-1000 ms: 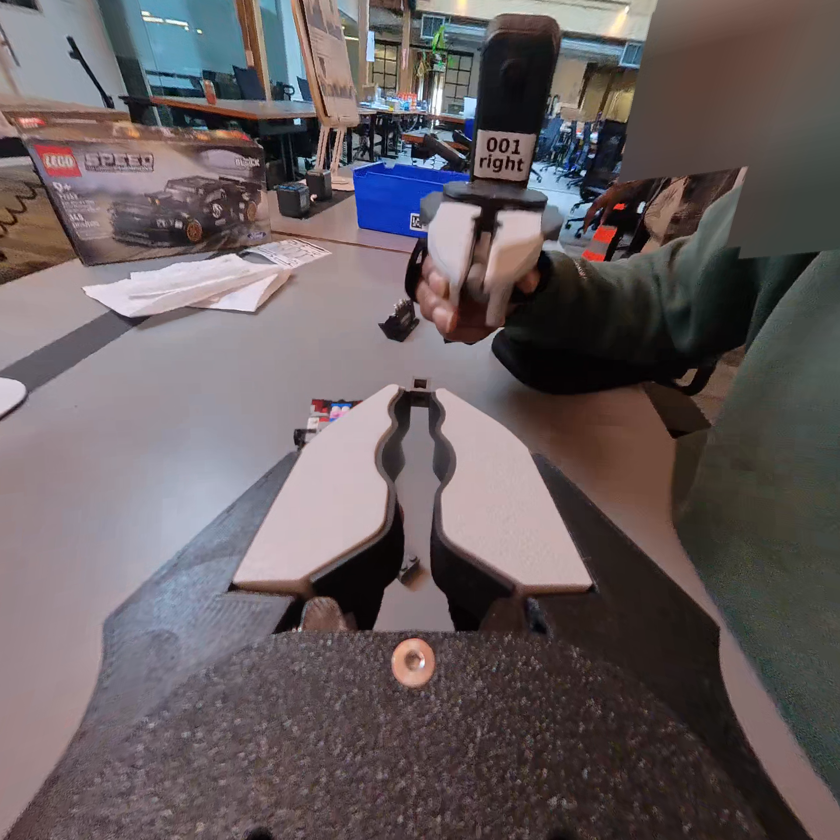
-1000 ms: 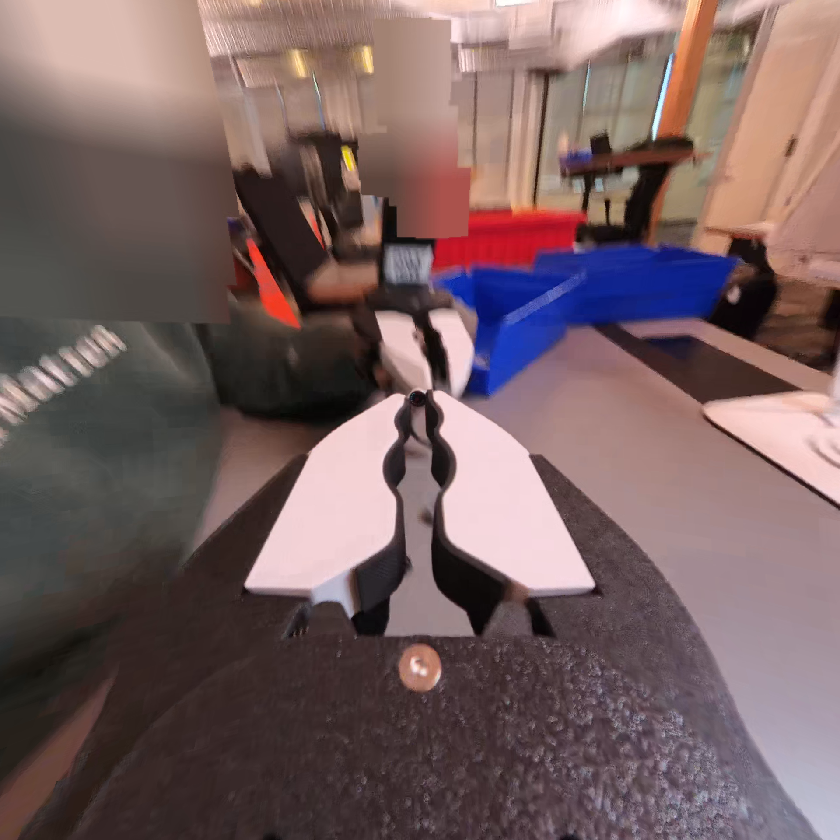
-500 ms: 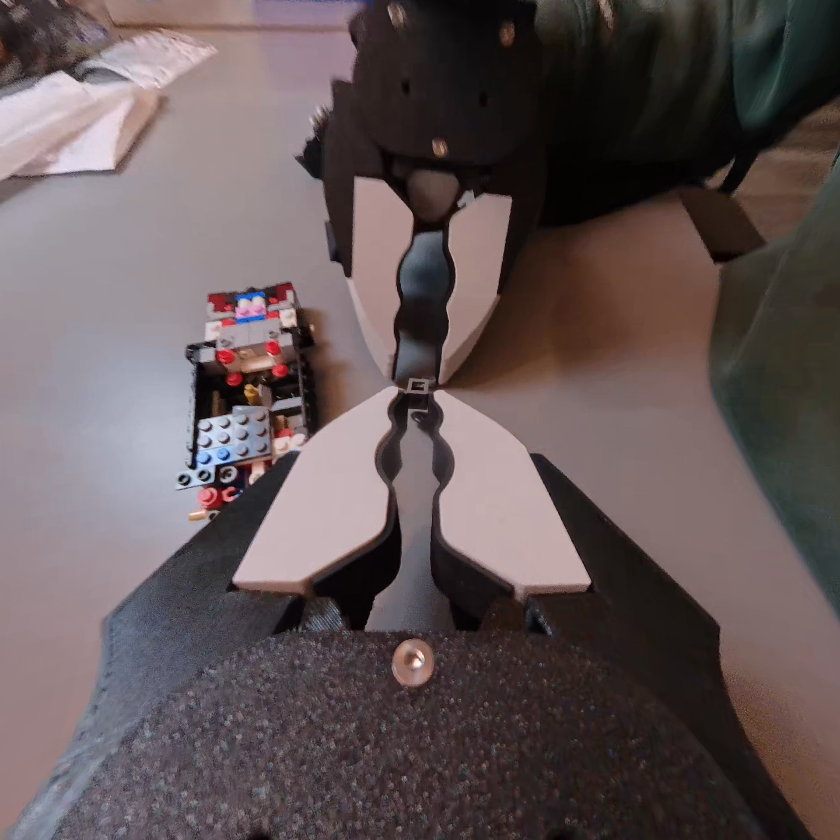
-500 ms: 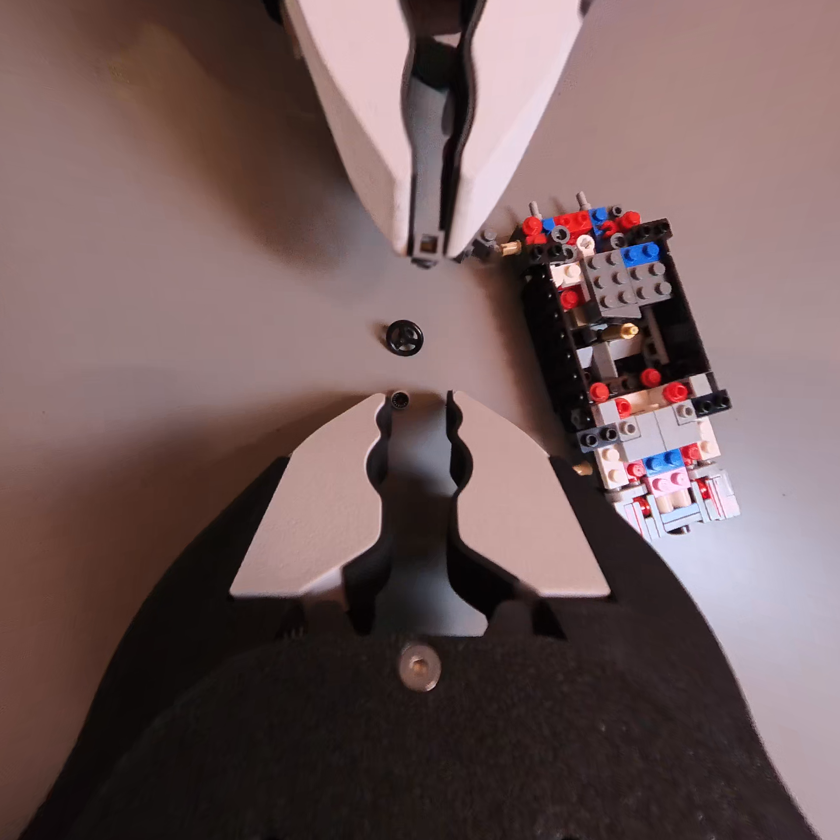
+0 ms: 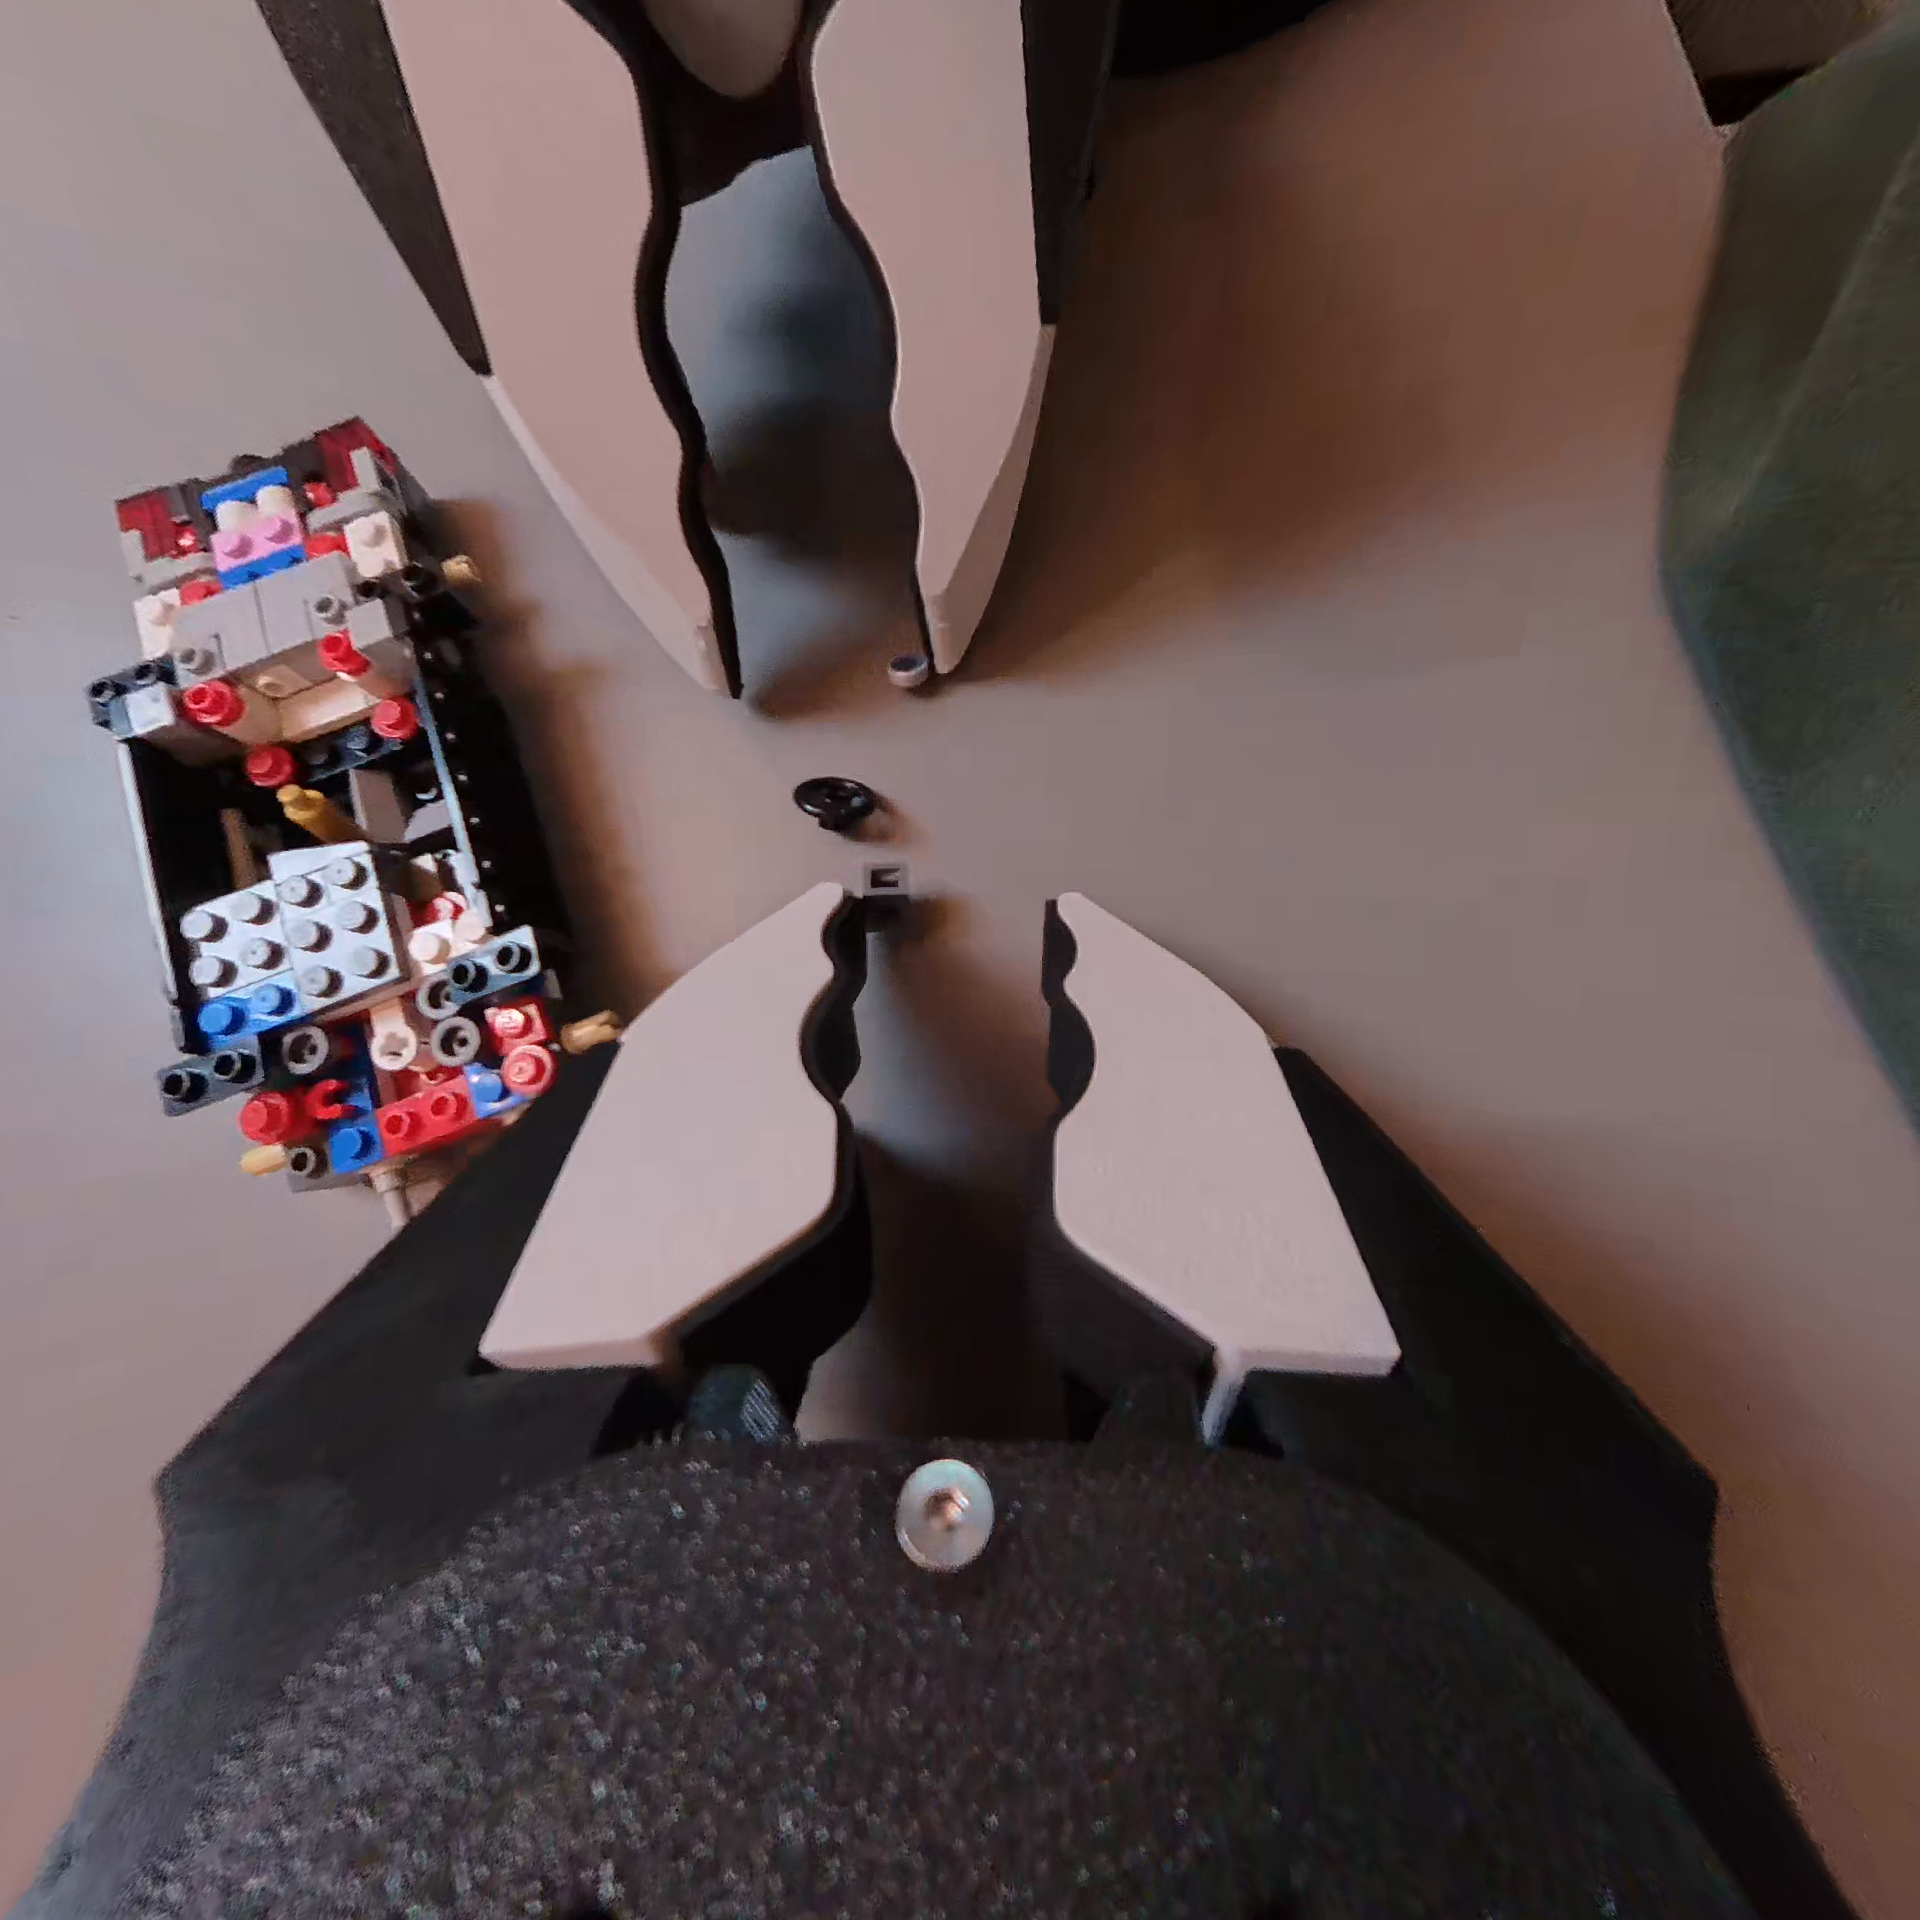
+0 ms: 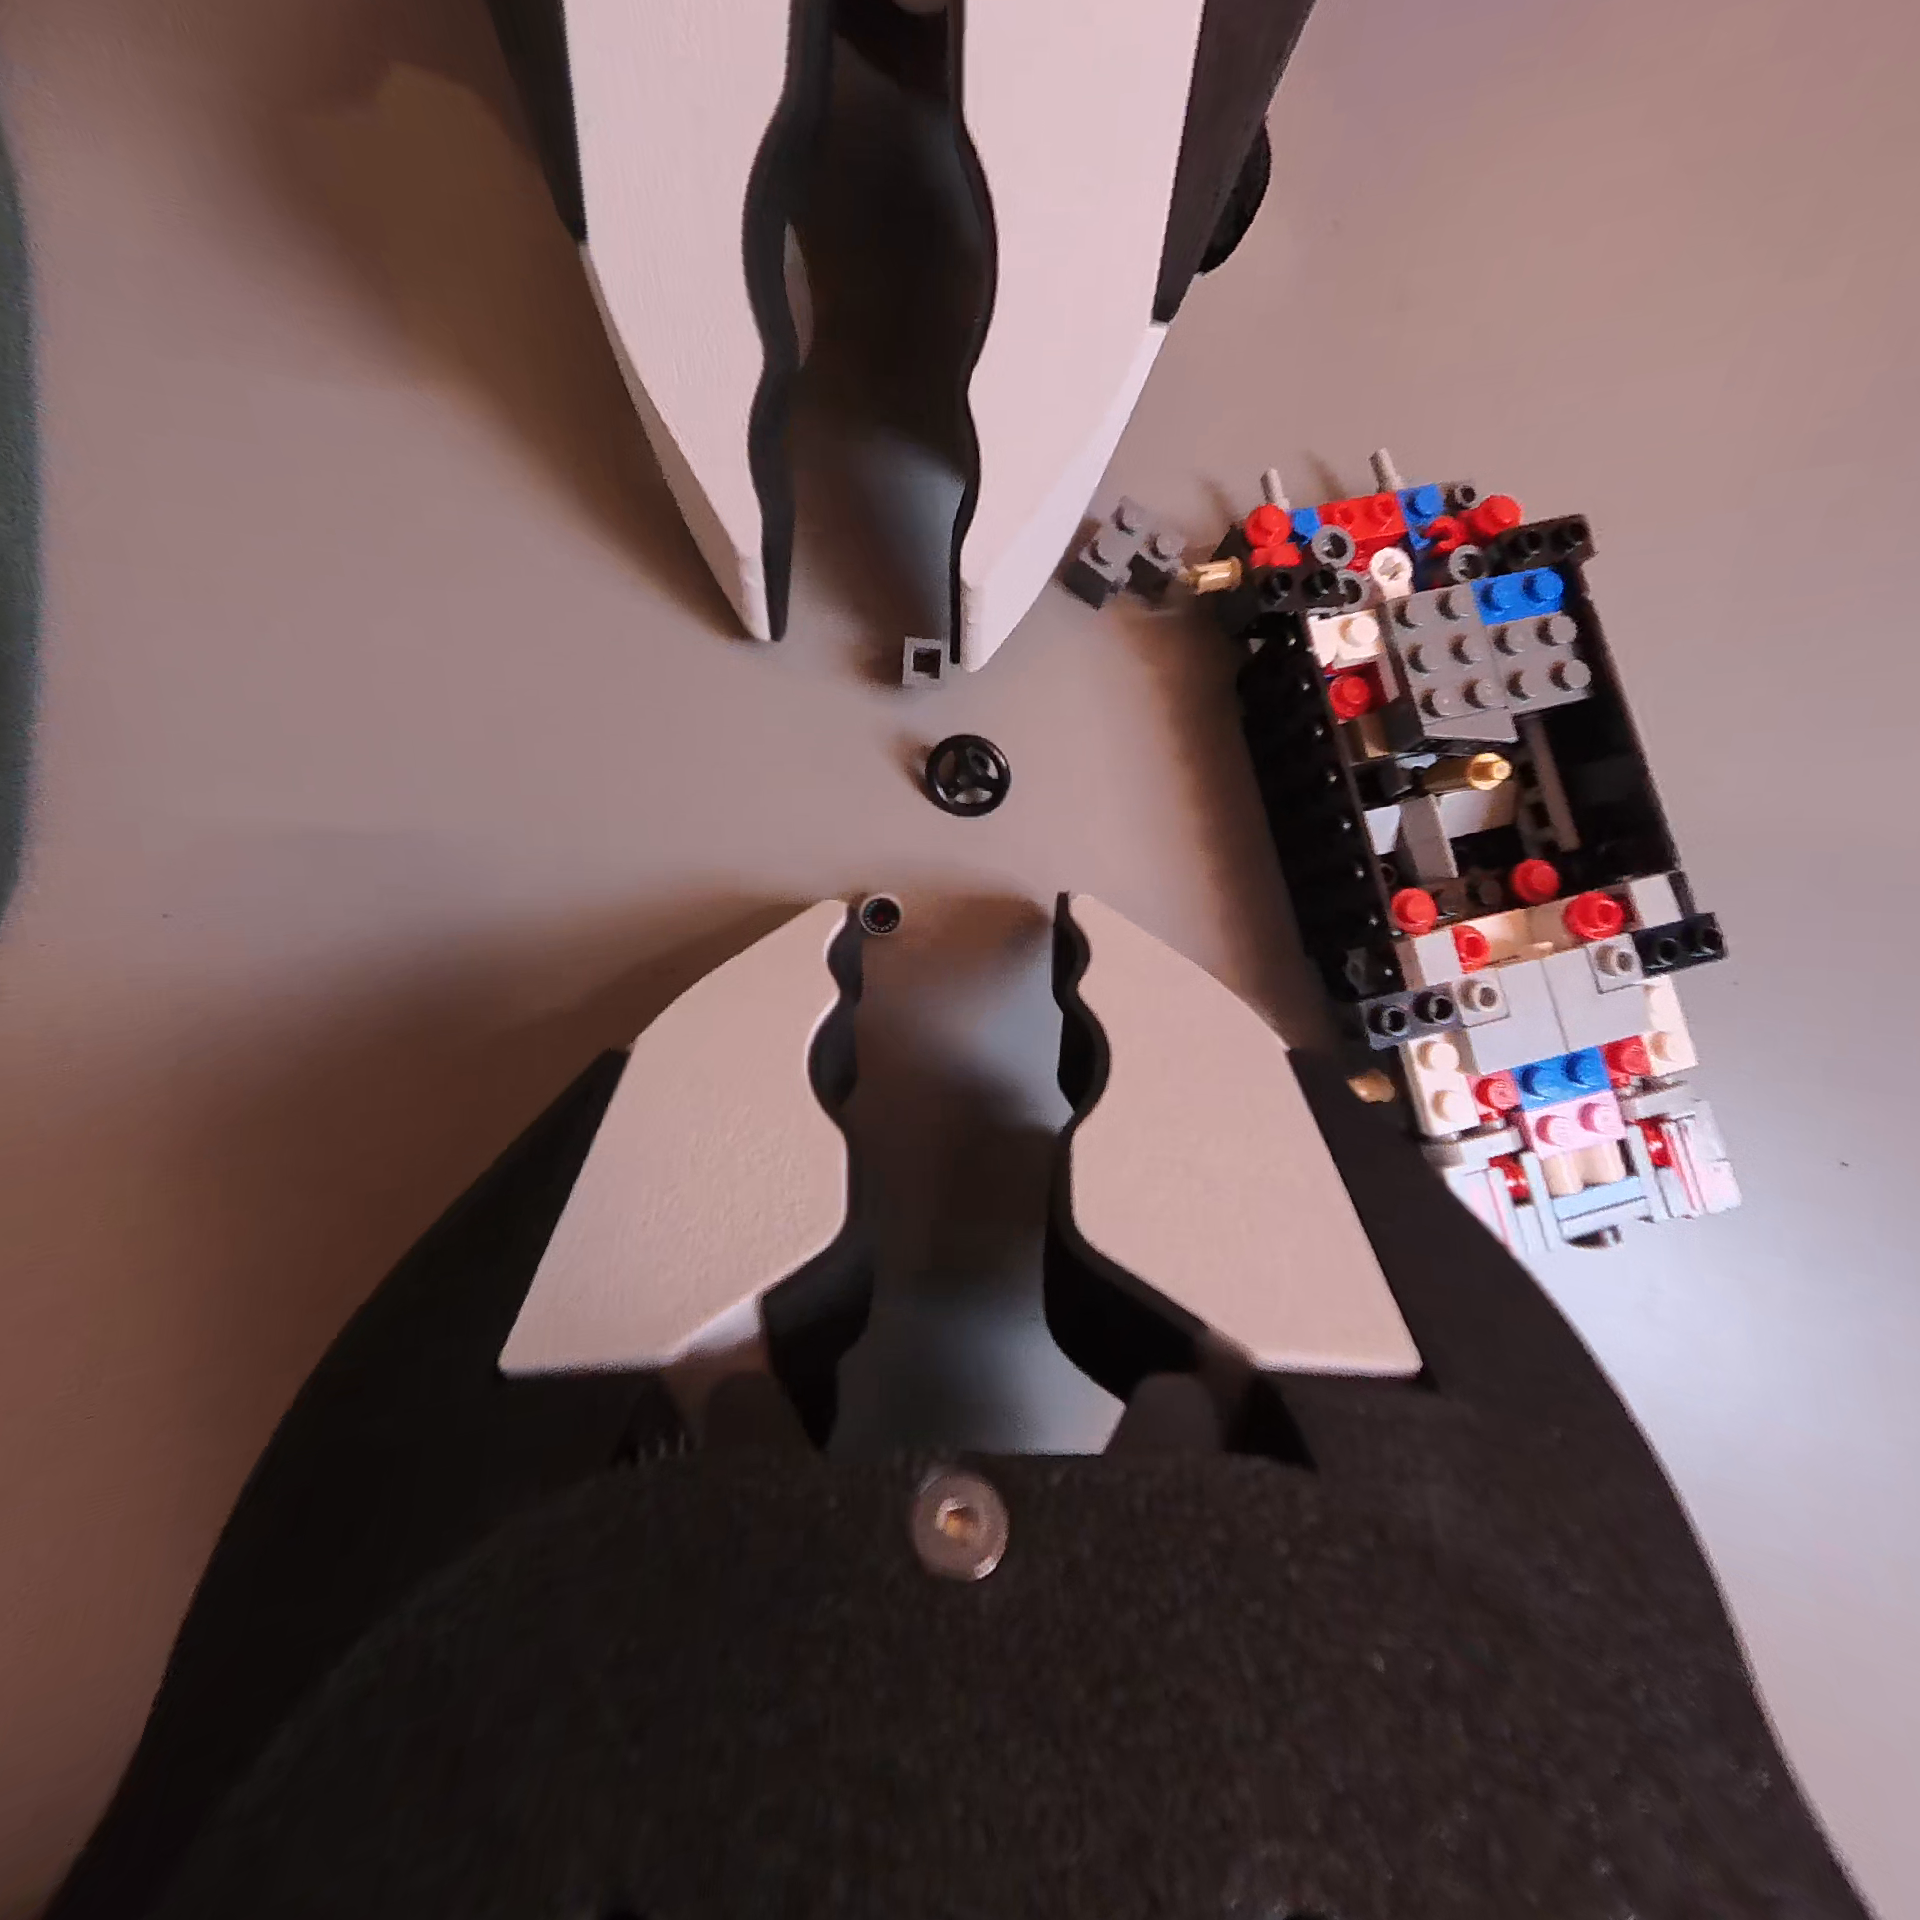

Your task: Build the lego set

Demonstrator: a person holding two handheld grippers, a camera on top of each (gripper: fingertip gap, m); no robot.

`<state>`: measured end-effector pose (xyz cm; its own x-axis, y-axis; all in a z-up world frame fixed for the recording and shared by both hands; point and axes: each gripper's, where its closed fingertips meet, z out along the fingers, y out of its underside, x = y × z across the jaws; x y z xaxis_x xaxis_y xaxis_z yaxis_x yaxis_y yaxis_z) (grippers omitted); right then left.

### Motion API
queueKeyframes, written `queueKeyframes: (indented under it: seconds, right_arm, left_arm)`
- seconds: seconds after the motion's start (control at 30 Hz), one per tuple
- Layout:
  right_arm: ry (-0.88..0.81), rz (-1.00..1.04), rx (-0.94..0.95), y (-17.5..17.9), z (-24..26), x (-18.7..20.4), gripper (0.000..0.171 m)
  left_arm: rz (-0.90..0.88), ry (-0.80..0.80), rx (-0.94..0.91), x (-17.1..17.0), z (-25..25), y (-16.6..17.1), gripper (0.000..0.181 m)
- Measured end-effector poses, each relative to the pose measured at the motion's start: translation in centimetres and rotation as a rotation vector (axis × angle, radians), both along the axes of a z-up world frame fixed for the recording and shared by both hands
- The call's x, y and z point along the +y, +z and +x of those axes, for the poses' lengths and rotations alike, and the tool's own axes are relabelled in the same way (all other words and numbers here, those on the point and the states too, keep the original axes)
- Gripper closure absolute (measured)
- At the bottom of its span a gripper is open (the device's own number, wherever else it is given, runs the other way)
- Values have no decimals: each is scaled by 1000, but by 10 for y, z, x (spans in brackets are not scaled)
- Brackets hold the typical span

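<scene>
Just there — round black spoked wheel [image 6: 968, 777]

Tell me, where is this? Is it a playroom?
Probably just a work table: all that shows is a plain grey tabletop with a half-built Lego car, a tiny black steering wheel, and two open grippers facing each other. The room itself is hidden.

A: Both grippers look alike: left gripper [image 5: 945, 904] and right gripper [image 6: 951, 914] have pale flat fingers [image 5: 686, 1153] with wavy black inner edges.

B: Yep, speckled black foam-like bodies, one silver screw [image 6: 956, 1522] each (green sleeve [image 5: 1808, 623] at the edge).
</scene>
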<state>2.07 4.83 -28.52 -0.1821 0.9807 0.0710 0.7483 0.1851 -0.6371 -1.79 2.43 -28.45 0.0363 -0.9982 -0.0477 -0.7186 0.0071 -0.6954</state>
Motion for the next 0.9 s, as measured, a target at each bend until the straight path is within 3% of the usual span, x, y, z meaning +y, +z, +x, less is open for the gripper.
queueKeyframes:
  seconds: [0.2,0.47,0.63,0.9]
  right_arm:
    - [45,-35,13,4,-5,-15,116]
    - [16,-7,69,11,-11,-8,115]
    - [13,14,145,20,-21,-8,116]
    - [-12,36,218,33,-24,-1,118]
  left_arm:
    - [-28,-82,21,-18,-1,-2,141]
    - [7,16,-116,5,0,22,148]
    - [29,-74,-229,-14,21,38,154]
    - [74,-87,-64,-14,16,9,157]
